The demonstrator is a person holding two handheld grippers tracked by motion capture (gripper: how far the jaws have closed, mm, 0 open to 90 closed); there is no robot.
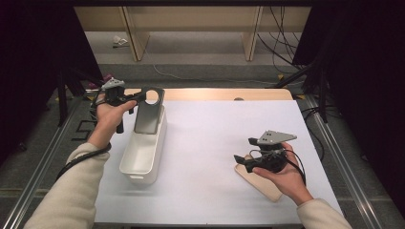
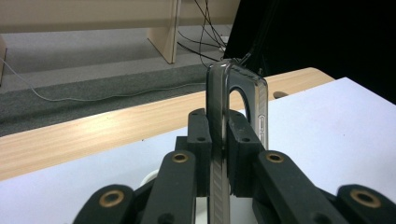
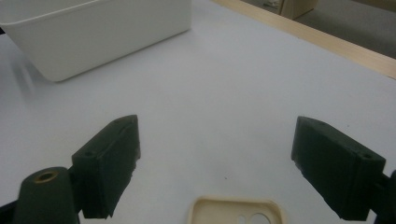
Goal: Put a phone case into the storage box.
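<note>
High view: left hand-held gripper point(image 1: 136, 98) clamps a dark phone case point(image 1: 149, 112) upright over the far end of the white bin point(image 1: 138, 164), counter point(image 1: 210, 143) left.

Left gripper view: jaws pinch the case edge.

Right gripper view: right hand-held gripper point(image 3: 215, 163), jaws apart, above a beige case point(image 3: 236, 212).

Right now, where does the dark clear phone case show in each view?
High view: dark clear phone case upper left, upright over the white bin, clamped by the left gripper.
Left gripper view: centre, edge-on between the jaws.
Right gripper view: not in it.
Shared landmark: the white bin, top left in the right gripper view.
</note>
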